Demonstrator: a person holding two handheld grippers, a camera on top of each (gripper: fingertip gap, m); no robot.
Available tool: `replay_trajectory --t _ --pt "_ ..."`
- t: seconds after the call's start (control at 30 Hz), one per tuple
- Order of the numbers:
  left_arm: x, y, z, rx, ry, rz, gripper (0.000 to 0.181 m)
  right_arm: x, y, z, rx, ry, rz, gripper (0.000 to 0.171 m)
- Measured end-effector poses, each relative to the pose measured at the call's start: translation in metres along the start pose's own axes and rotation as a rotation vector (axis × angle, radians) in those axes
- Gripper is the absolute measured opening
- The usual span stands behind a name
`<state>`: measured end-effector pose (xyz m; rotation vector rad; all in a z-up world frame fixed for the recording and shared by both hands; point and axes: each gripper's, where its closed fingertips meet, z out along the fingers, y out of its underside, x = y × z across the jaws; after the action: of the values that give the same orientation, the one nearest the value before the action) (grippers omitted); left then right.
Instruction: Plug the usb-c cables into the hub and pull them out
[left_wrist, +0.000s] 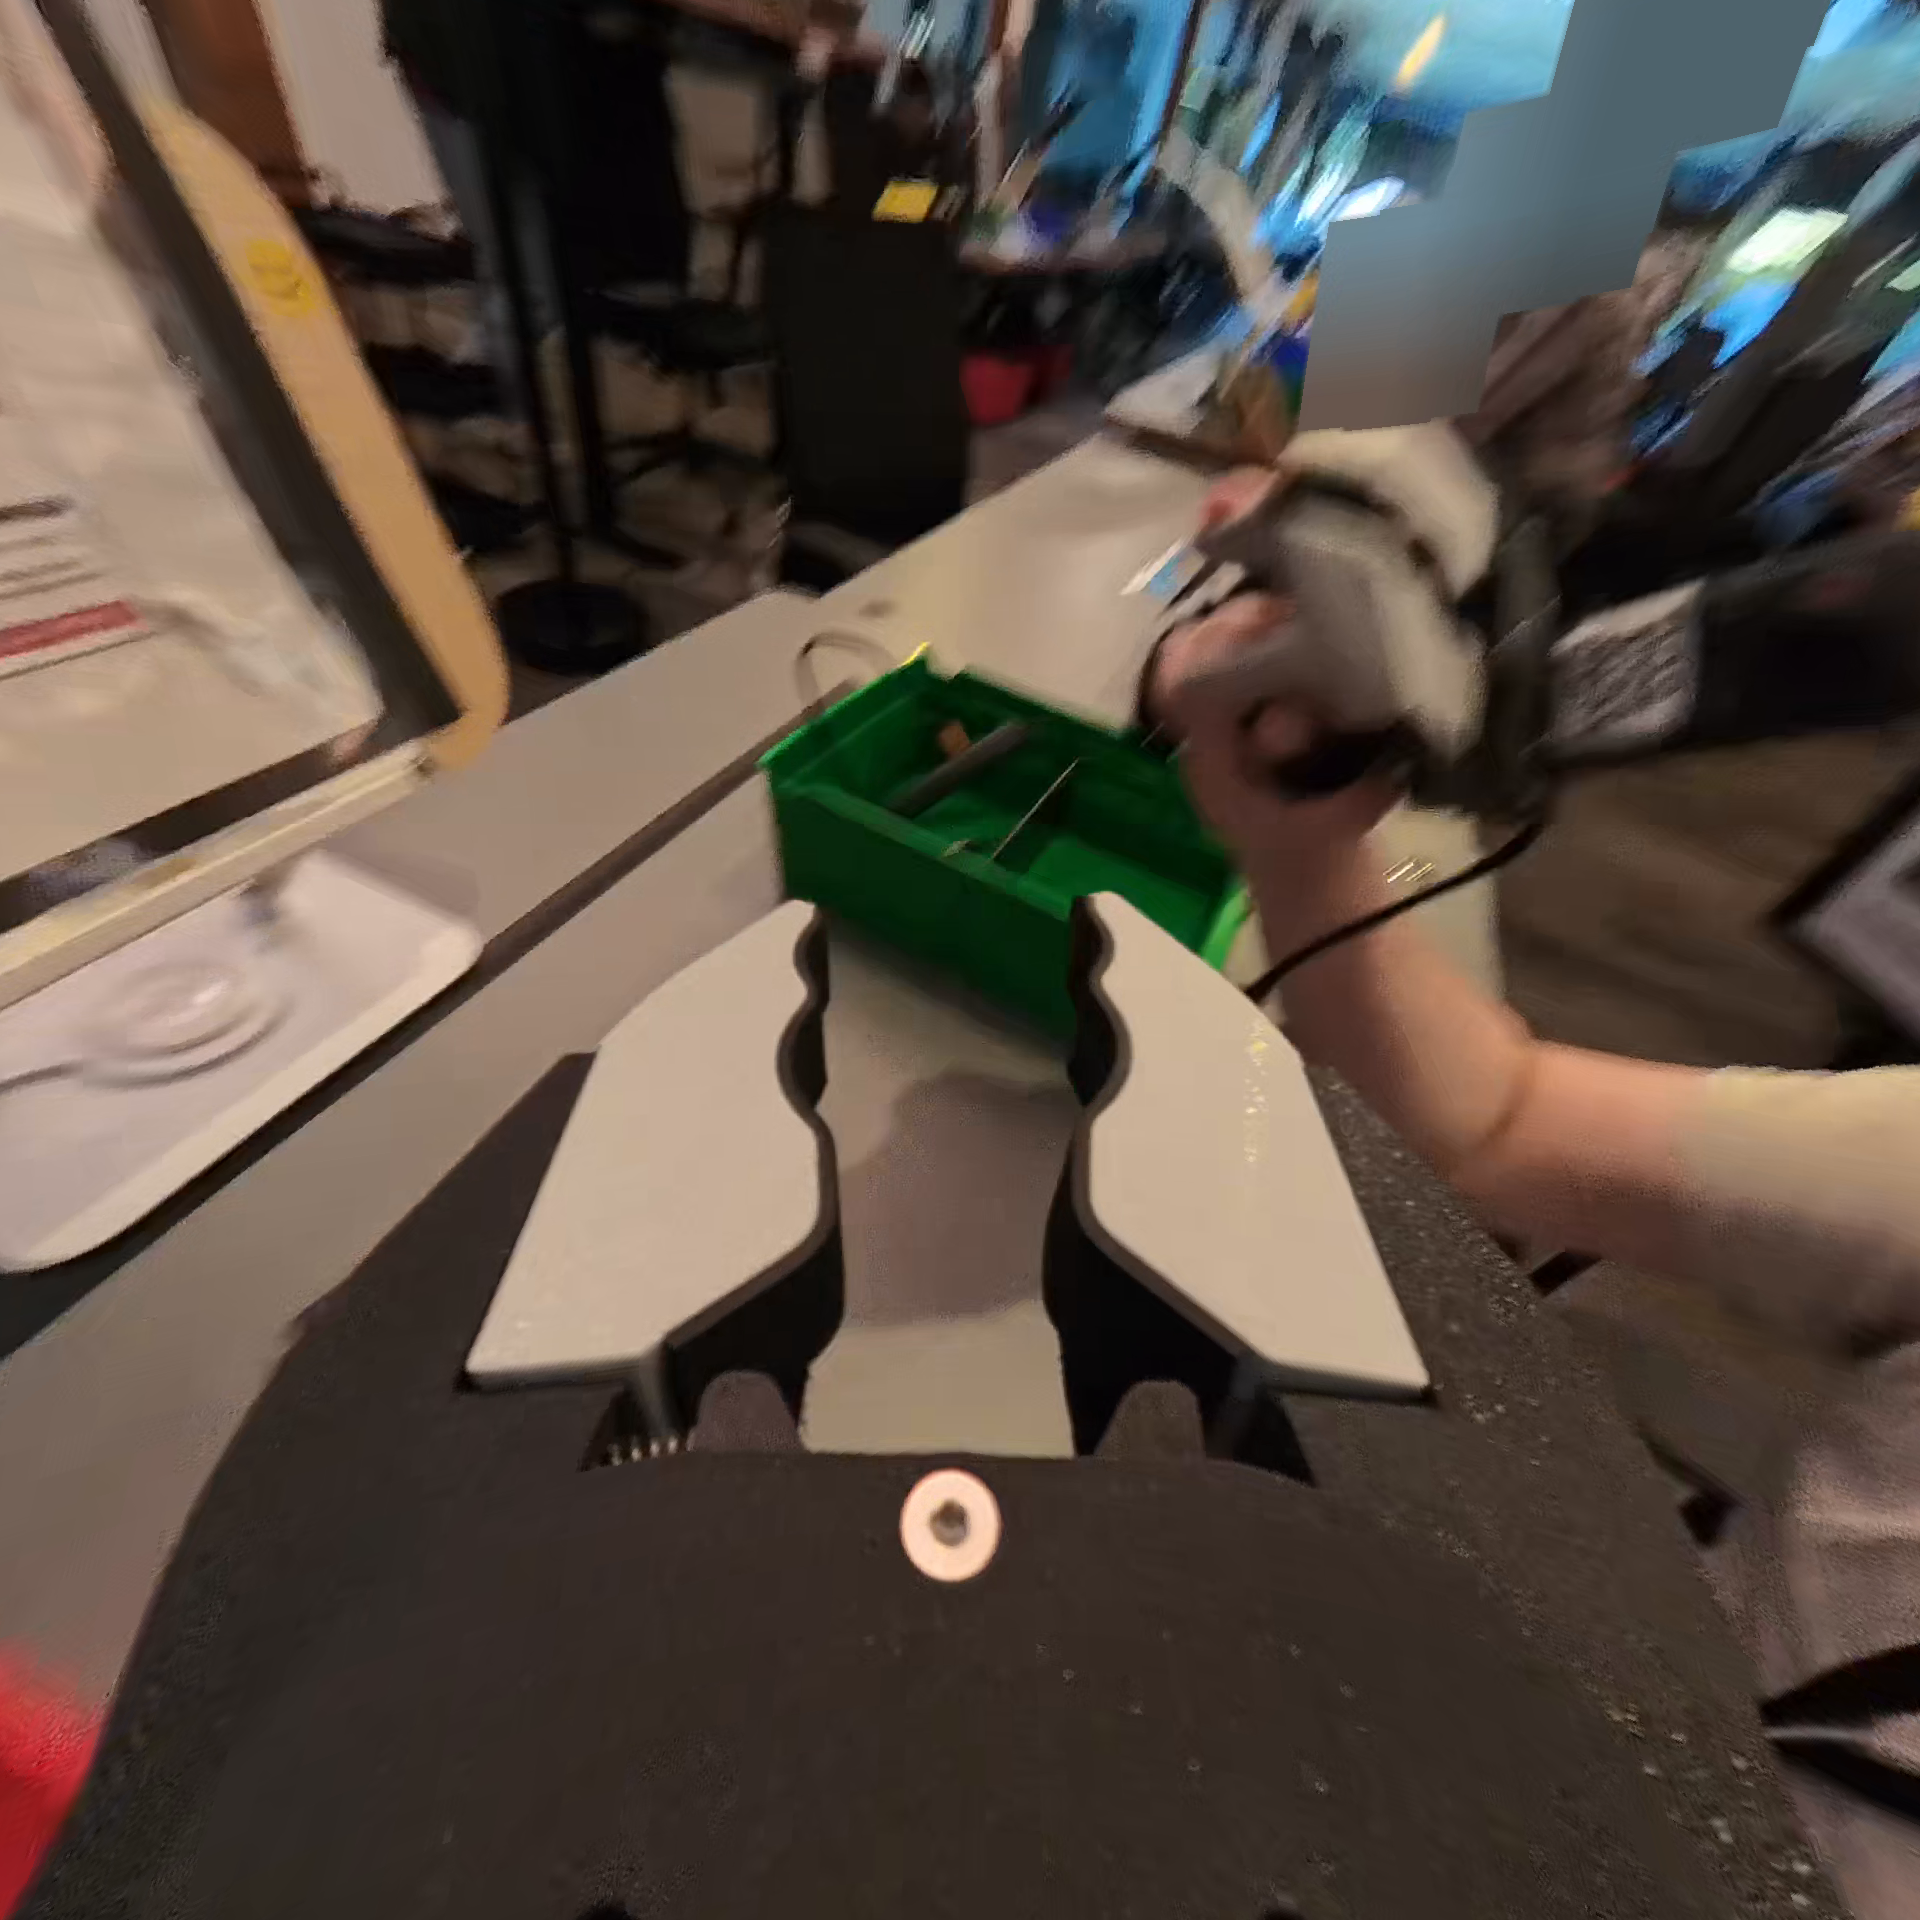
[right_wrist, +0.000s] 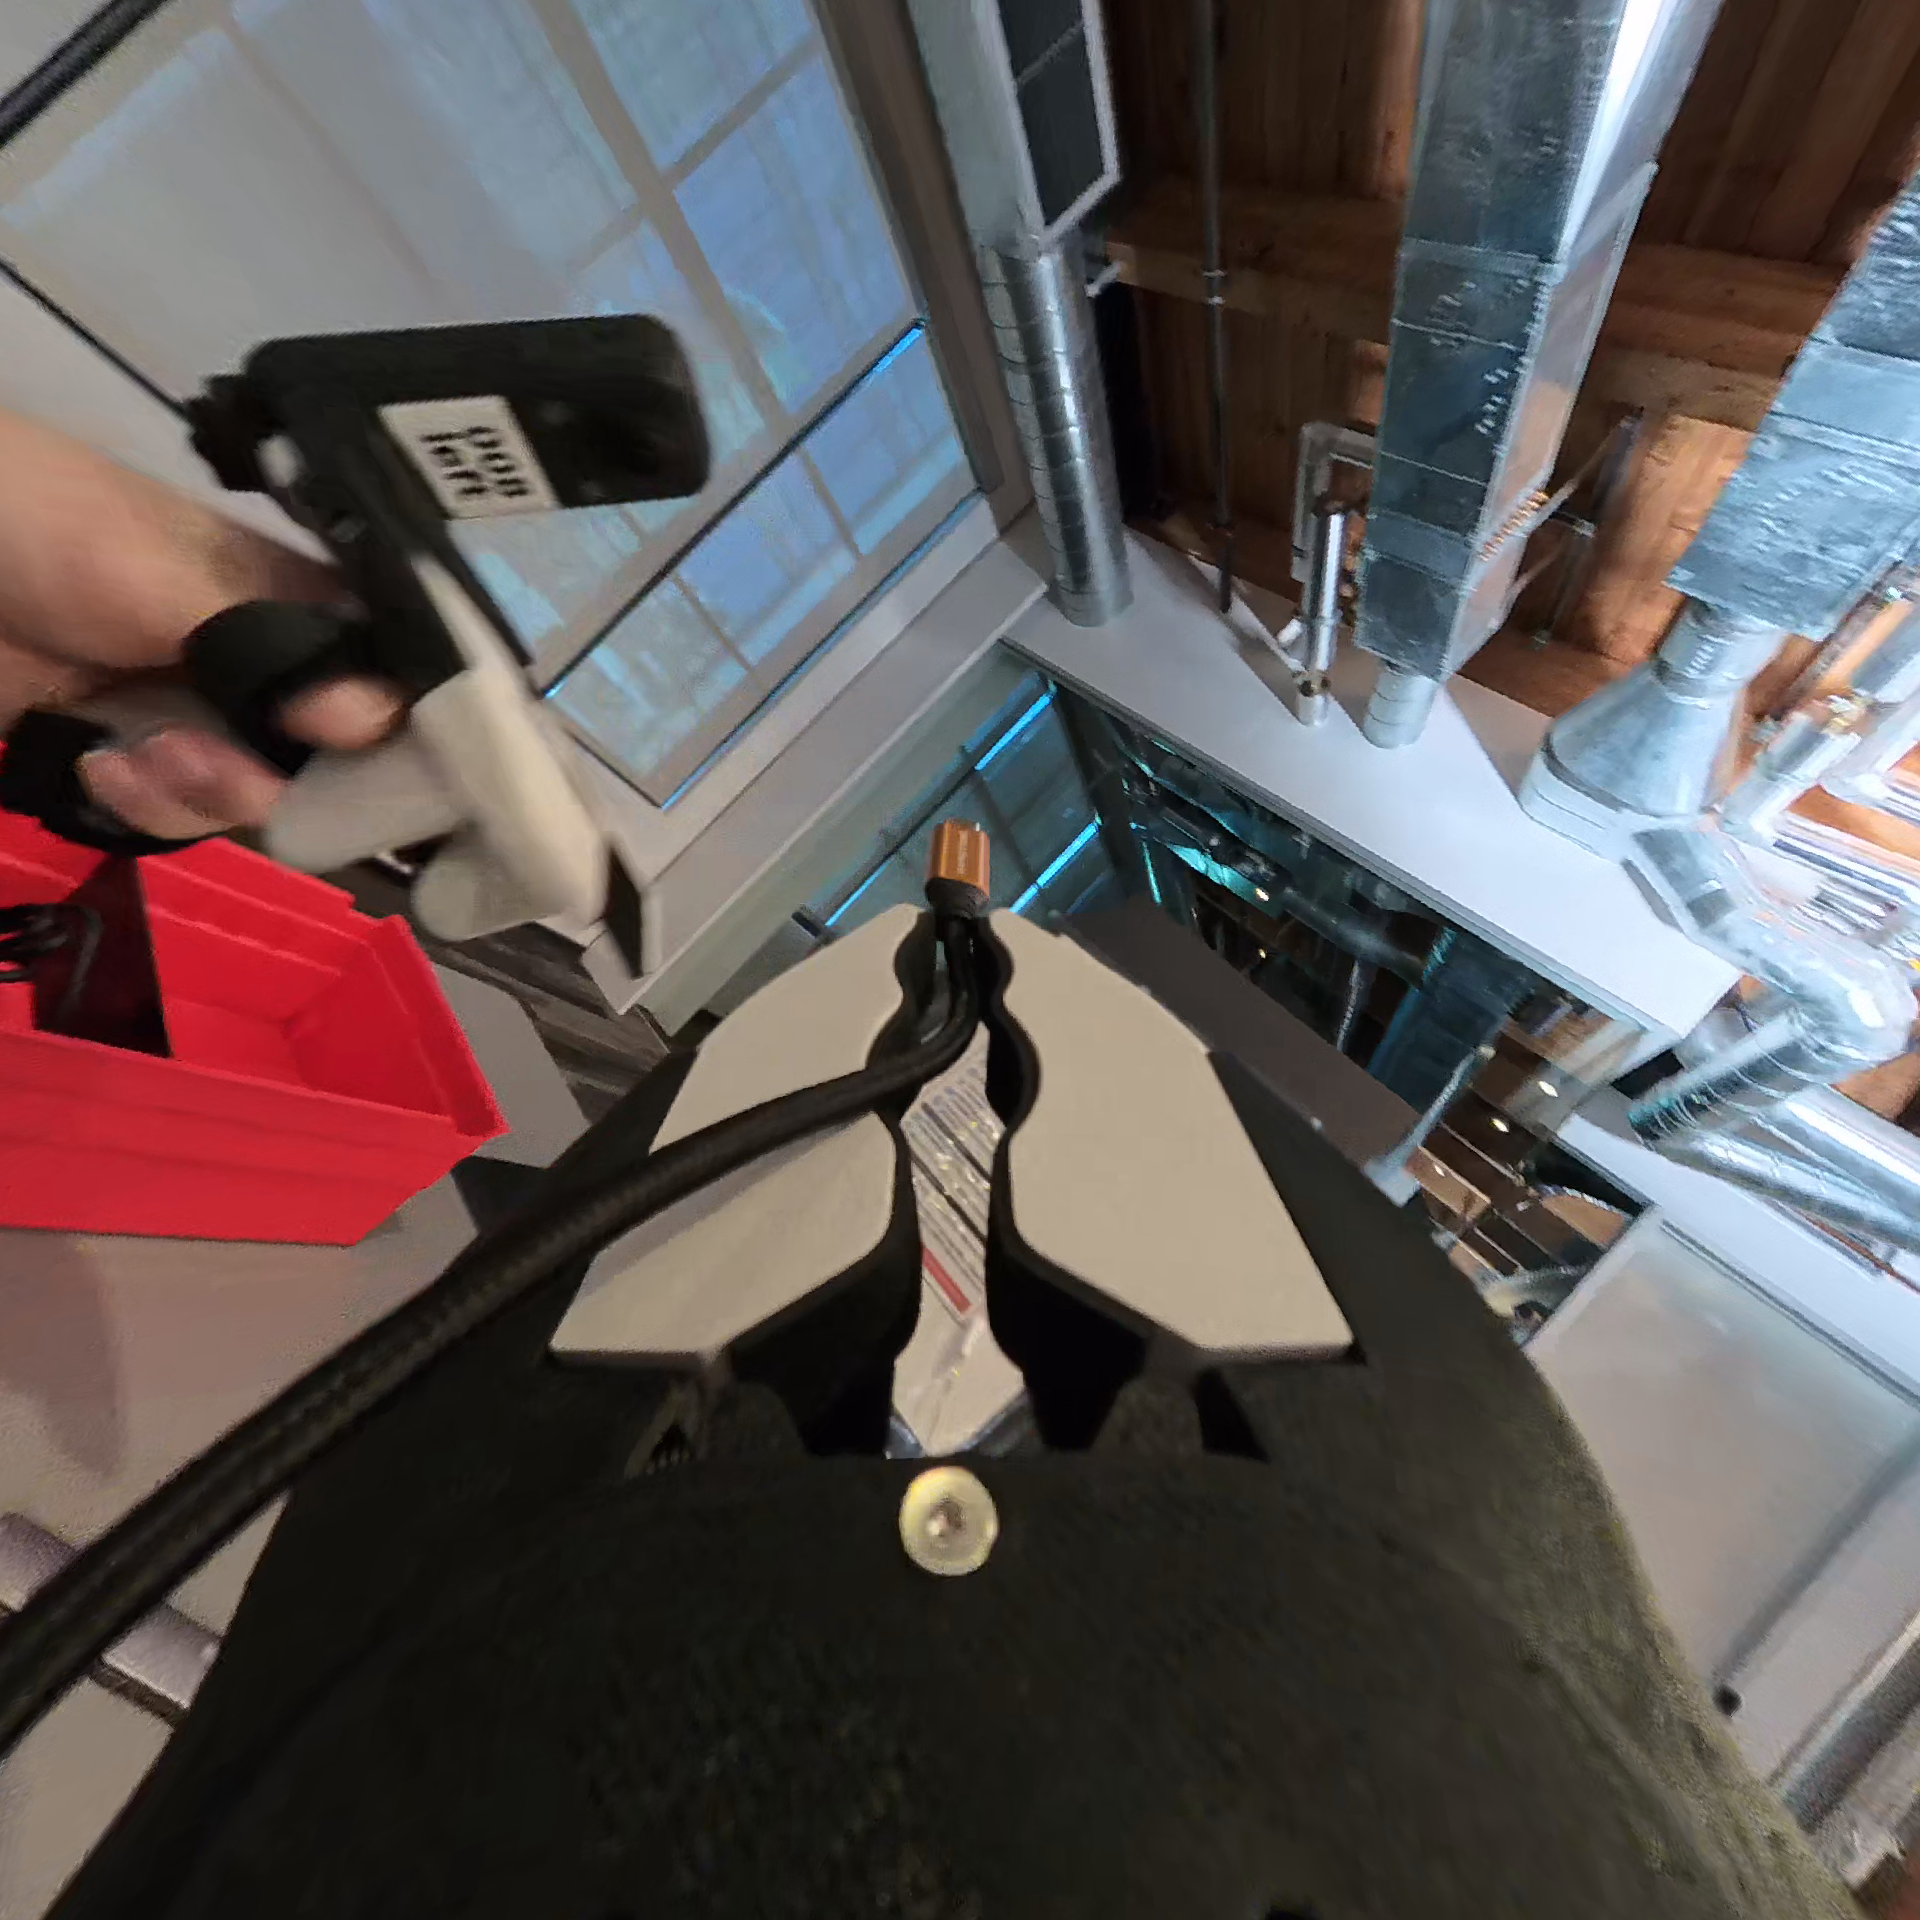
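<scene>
My left gripper (left_wrist: 951, 935) is open and empty, held above the grey table (left_wrist: 644, 769) just short of a green bin (left_wrist: 935, 894). The bin holds a dark hub-like bar (left_wrist: 961, 764) and thin cables; the view is blurred. My right gripper (right_wrist: 951, 925) is shut on a black braided usb-c cable (right_wrist: 623, 1174) just behind its copper-coloured plug (right_wrist: 958, 854), which sticks out past the fingertips and points up toward the ceiling. The other hand-held gripper also shows in the left wrist view (left_wrist: 1351, 623) at the right, and the left one in the right wrist view (right_wrist: 488, 727) at the left.
A red bin (right_wrist: 239, 1091) with black cable in it stands at the left in the right wrist view. A monitor on a white stand (left_wrist: 208, 1039) sits at the left of the table. A person's forearm (left_wrist: 1455, 1122) crosses right of the green bin. Ceiling ducts fill the right wrist view. Tip to tip, the grippers are about 10 centimeters apart.
</scene>
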<state>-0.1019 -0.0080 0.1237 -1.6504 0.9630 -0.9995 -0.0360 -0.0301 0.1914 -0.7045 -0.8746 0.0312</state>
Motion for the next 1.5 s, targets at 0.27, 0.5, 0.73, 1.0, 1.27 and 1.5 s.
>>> replay_trajectory --t 0.27,0.5,0.73,1.0,1.27,1.5 --pt "-0.075 0.136 0.044 -0.606 -0.202 -0.109 0.031 0.05 0.004 -0.024 -0.051 0.114 0.041 0.007" --pt "-0.107 0.221 0.061 -0.914 -0.218 -0.258 0.038 0.052 0.0 -0.027 -0.051 0.106 0.03 0.007" --pt "-0.13 0.228 0.078 -0.894 -0.315 -0.164 0.039 0.051 -0.005 -0.028 -0.039 0.095 0.031 0.007" --pt "-0.139 0.247 0.098 -0.969 -0.369 -0.071 0.043 0.057 -0.009 -0.032 -0.02 0.105 0.047 0.007" --pt "-0.135 0.249 0.097 -1.099 -0.374 -0.074 0.025 0.059 -0.009 -0.033 -0.012 0.108 0.054 0.007" --pt "-0.133 0.251 0.093 -1.09 -0.381 -0.082 0.024 0.061 -0.005 -0.032 -0.019 0.112 0.055 0.007"
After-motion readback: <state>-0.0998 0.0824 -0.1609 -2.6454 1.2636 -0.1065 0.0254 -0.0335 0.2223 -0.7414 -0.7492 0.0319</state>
